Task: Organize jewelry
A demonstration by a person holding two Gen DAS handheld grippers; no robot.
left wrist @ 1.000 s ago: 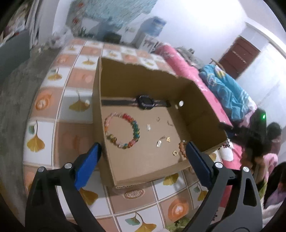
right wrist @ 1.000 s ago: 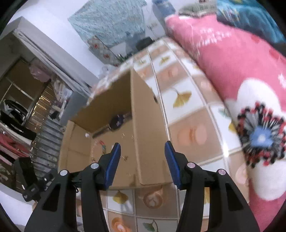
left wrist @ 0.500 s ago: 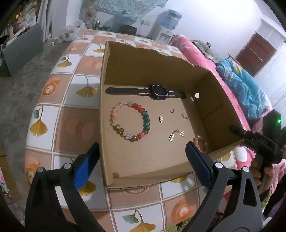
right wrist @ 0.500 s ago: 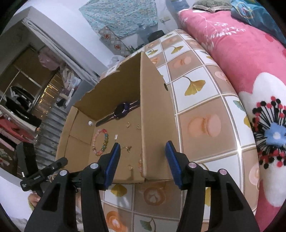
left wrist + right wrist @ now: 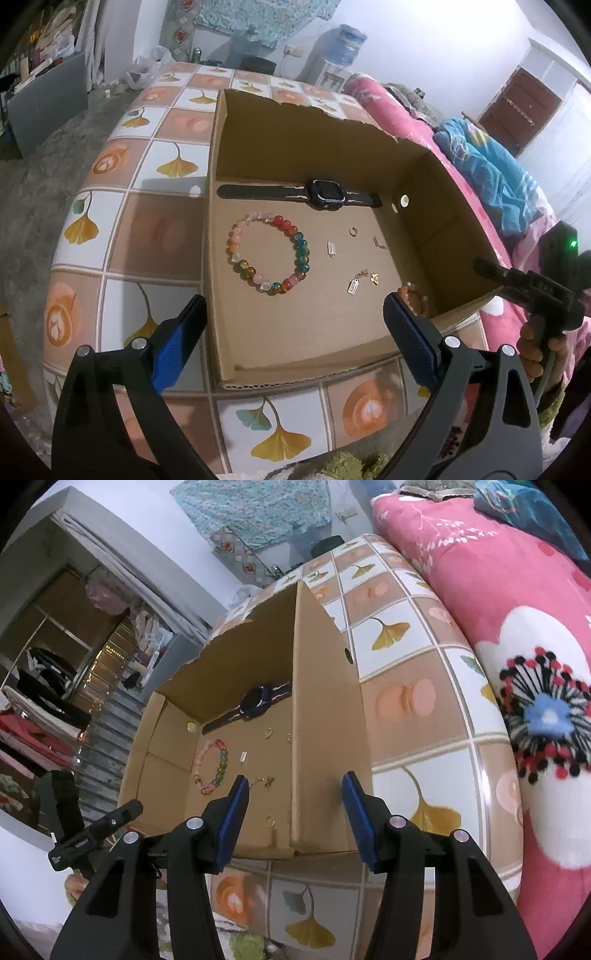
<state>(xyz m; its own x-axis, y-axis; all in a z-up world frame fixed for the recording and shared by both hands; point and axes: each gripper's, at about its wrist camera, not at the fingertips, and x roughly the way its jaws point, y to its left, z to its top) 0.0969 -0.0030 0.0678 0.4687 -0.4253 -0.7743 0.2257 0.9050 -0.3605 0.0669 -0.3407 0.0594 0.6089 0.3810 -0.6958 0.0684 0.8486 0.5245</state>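
Left wrist view looks down into an open cardboard box (image 5: pixel 332 147) sitting on the ginkgo-patterned surface (image 5: pixel 162 166), with the left tool (image 5: pixel 291 314) hovering over the near rim, its blue pads spread wide and nothing between them. I'd say it hangs there to choose a piece. A black watch (image 5: pixel 325 192) lies flat along the far wall, its strap running side to side, parallel to that wall, face up. In front of it a multicoloured bead bracelet (image 5: pixel 269 254) lies as a flat open ring toward the box's left side. Small gold charms and rings (image 5: pixel 364 277) are scattered to its right, and an orange bead ring (image 5: pixel 415 295) sits near the right corner, partly hidden by a pad. Everything rests loose on the box floor, so the high walls keep it from rolling off.

From the right wrist view, the right tool (image 5: pixel 293 794) is apart too, empty, straddling the box's right wall without touching it, probably waiting its turn.
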